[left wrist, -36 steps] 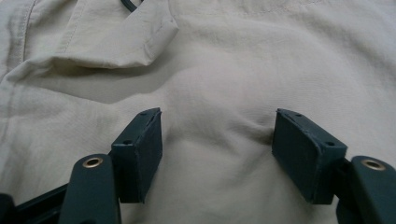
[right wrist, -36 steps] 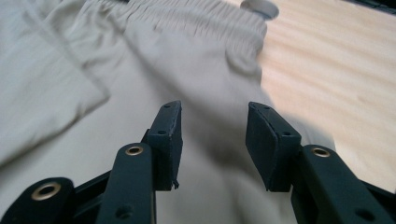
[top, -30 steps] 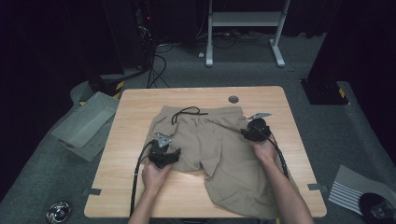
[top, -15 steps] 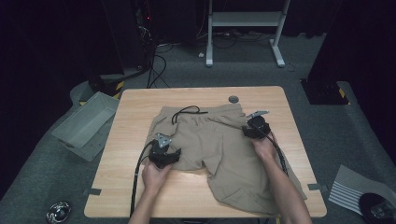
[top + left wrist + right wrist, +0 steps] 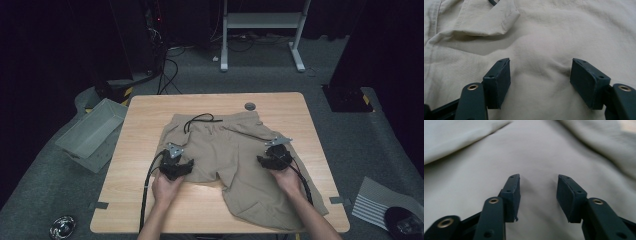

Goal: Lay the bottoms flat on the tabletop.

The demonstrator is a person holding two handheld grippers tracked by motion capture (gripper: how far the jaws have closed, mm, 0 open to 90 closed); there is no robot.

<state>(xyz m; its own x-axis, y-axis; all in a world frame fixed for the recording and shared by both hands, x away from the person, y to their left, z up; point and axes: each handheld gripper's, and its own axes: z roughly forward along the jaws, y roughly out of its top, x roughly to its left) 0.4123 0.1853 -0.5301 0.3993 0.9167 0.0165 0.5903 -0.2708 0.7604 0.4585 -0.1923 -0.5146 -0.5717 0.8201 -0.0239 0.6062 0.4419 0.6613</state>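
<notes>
Beige shorts (image 5: 225, 145) lie flat on the wooden table (image 5: 150, 115), waistband at the far side, with a dark drawstring (image 5: 197, 120) looped over it. My left gripper (image 5: 180, 163) rests open on the left leg. In the left gripper view it (image 5: 540, 67) has its jaws wide, with a soft swell of cloth (image 5: 541, 37) between the pads. My right gripper (image 5: 270, 159) sits open on the right leg. Its jaws have just been closing a little, and in the right gripper view it (image 5: 539, 182) has only flat fabric (image 5: 474, 160) lying between them.
A grey bin (image 5: 90, 132) stands on the floor off the table's left edge. A round grey grommet (image 5: 250, 106) sits in the tabletop beyond the waistband. A white metal stand (image 5: 260, 20) is behind the table. Cables trail from both grippers toward the near edge.
My right gripper has come back toward the person, from near the waistband's right end down onto the right leg. My left gripper has not moved.
</notes>
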